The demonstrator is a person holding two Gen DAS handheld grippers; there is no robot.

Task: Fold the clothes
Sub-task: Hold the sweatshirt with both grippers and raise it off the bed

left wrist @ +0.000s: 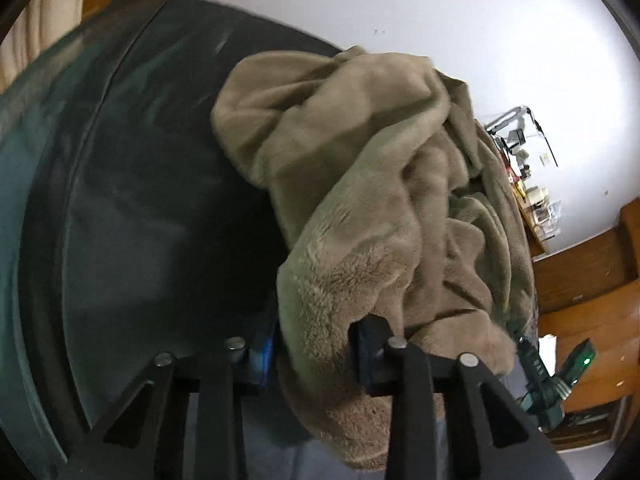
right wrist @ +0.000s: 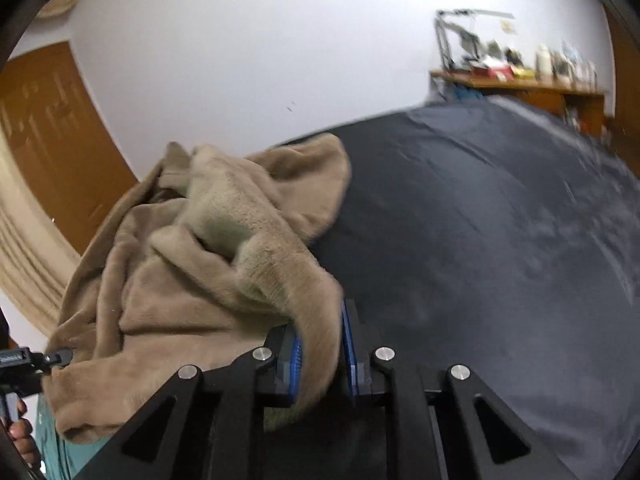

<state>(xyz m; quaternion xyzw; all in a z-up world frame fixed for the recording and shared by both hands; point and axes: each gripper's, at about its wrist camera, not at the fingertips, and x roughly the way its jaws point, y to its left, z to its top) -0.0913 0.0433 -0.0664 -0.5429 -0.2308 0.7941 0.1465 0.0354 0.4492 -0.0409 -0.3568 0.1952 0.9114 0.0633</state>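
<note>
Fleecy tan garment (left wrist: 360,200) is lying bunched in a heap on a dark sheet-covered surface (right wrist: 480,220), maybe a bed, can't tell for sure. Near edge of the cloth is hanging over the front of that surface toward both claws.

Handling, judging by looks: plush, thick, soft, no stiffness at all, light enough to lift by an edge but bulky, so it is going to sag and fold on itself. Not slippery, pile should be gripping well against the blue pads. Best hold looks like a hem or cuff edge, one point per claw, spread apart to open it flat.

Left claw (left wrist: 316,356) is pointing steeply down at the heap, jaws clenching on a thick fold of the fleece, cloth filling the gap between the pads. Right claw (right wrist: 322,356) is also angling down, jaws pinching a ribbed, cuff-like strip of the same garment, pads pressing on both sides.

Person's hand (right wrist: 20,436) is showing at lower left of the right wrist view, holding the other tool's handle.
</note>
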